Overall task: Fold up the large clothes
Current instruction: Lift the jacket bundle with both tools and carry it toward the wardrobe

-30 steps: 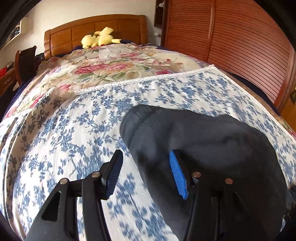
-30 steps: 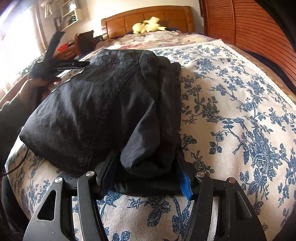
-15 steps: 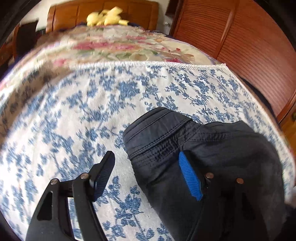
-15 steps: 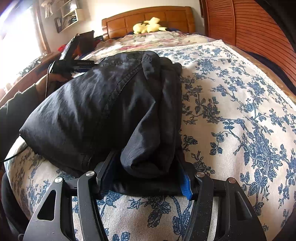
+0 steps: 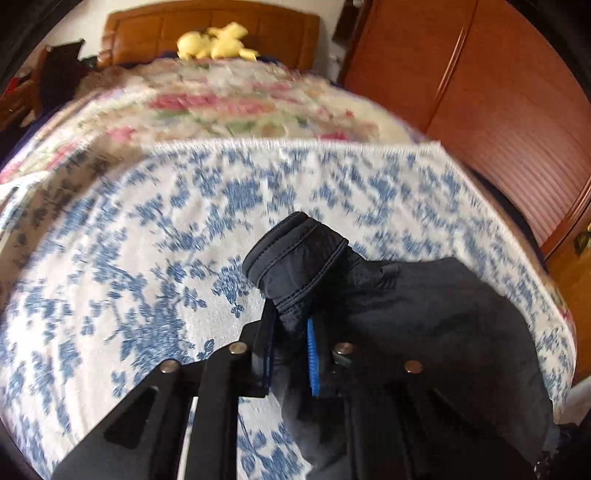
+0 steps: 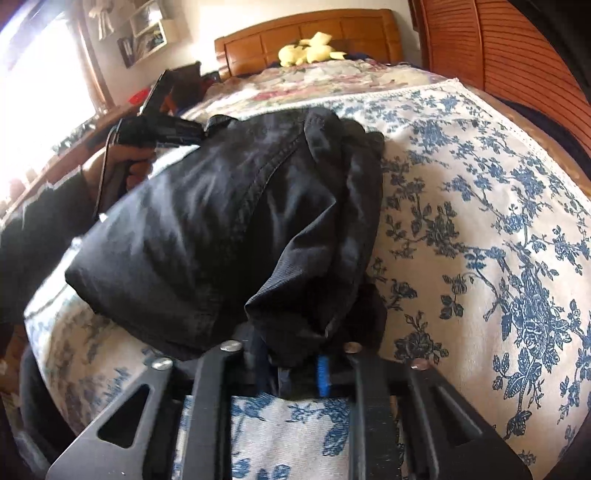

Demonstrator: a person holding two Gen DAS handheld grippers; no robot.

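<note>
A folded black garment point(image 6: 229, 229) lies on the blue-flowered bedspread point(image 6: 480, 221). My right gripper point(image 6: 288, 373) is shut on its near bunched edge. My left gripper point(image 5: 290, 332) is shut on the stitched waistband corner point(image 5: 295, 258) at the garment's other end, and the rest of the garment point(image 5: 443, 325) trails to the right. In the right wrist view the left gripper point(image 6: 195, 134) shows at the garment's far left corner, held by a hand point(image 6: 125, 166).
A pink-flowered blanket point(image 5: 229, 107) covers the far half of the bed. A yellow plush toy point(image 5: 214, 42) lies by the wooden headboard point(image 5: 207, 22). A wooden slatted wardrobe point(image 5: 498, 92) stands along the right. A bright window point(image 6: 40, 88) is at the left.
My left gripper was open beside the garment and has now shut on the waistband corner. My right gripper has closed tighter on the near edge. The garment has lifted slightly.
</note>
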